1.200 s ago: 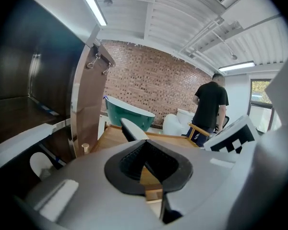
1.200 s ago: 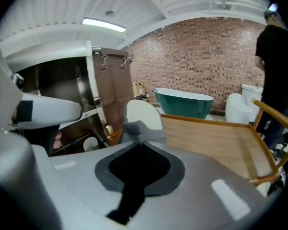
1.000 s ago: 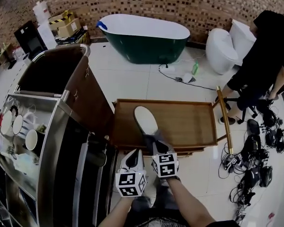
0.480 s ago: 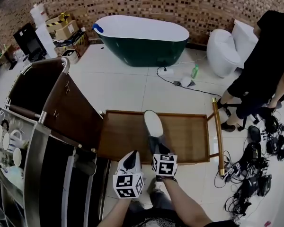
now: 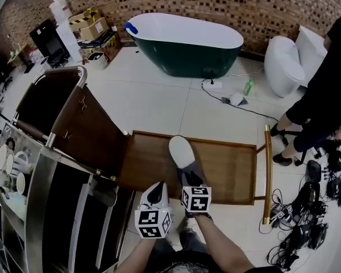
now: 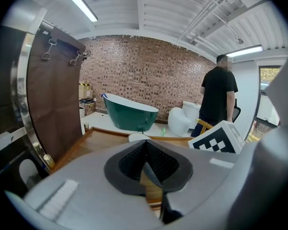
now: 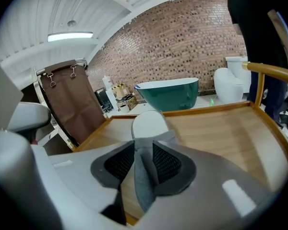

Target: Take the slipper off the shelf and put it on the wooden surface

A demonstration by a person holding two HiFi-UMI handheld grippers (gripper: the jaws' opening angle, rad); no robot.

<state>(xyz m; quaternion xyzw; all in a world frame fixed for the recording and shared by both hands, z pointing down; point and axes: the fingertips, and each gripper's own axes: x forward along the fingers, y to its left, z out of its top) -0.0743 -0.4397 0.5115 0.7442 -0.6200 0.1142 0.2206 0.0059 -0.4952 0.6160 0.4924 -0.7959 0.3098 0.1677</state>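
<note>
Slipper, an oval pale sole with a grey fabric strap, is being rested flat on the smooth, raised-rim wooden surface. The strap is being straddled by the right hand-held gripper, its jaws just opened and the mesh pads clear of it. Left hand-held gripper is being held pinched together, empty.

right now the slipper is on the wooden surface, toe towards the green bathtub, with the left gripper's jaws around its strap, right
Not the left: the right gripper view shows the right gripper's jaws around the slipper's strap, and they have just been opening. The left gripper is shut on nothing. The rest holds: slipper on the wooden surface, toe towards the green bathtub.
</note>
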